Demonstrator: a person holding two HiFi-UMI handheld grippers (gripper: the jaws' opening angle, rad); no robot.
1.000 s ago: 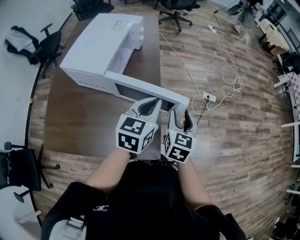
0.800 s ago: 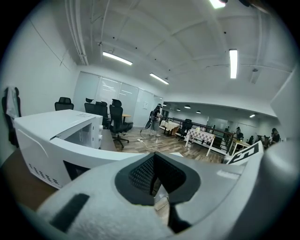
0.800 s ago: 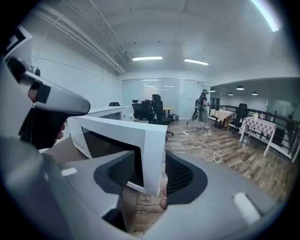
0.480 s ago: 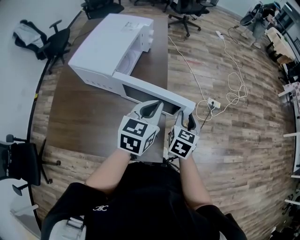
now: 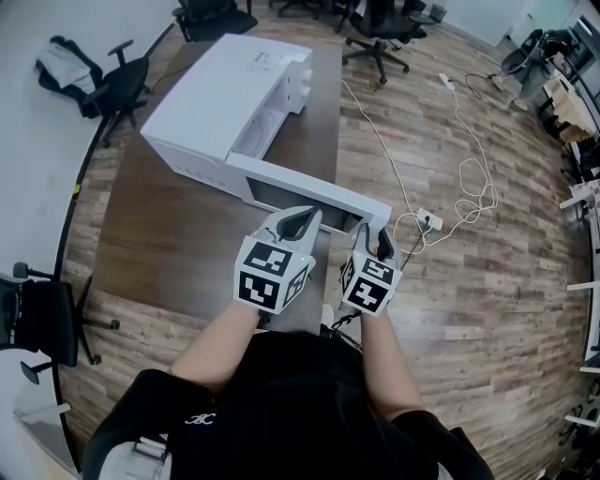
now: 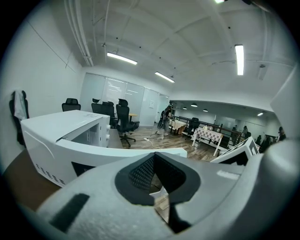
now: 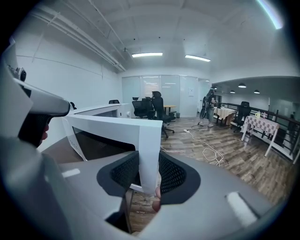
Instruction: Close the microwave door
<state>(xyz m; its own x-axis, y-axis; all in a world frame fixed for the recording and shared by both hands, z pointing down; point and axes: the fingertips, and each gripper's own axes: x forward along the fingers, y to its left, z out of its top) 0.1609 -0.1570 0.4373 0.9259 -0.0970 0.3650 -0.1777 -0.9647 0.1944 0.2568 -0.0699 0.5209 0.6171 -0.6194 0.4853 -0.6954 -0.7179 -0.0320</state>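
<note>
A white microwave (image 5: pixel 220 94) lies on a dark brown table (image 5: pixel 159 244), and its door (image 5: pixel 300 192) swings out towards me. In the right gripper view the door's free edge (image 7: pixel 143 140) stands upright between the two dark pads. My right gripper (image 5: pixel 367 242) has just been closing, and it is shut on that edge. Just left of it, in front of the door's face, my left gripper (image 5: pixel 298 220) is shut and holds nothing. From the left gripper view the oven body (image 6: pixel 56 136) and the door's top rim (image 6: pixel 131 152) lie ahead of the left gripper (image 6: pixel 157 173).
The table's right edge runs just beside the door's end. On the wooden floor to the right lie a power strip (image 5: pixel 429 220) and a looping white cable (image 5: pixel 473 183). Office chairs stand at the left (image 5: pixel 112 80), the lower left (image 5: pixel 37 319) and the far end (image 5: pixel 380 28).
The right gripper has moved forward and slightly down onto the door's free end, and its jaws have narrowed around it. The left gripper has barely moved.
</note>
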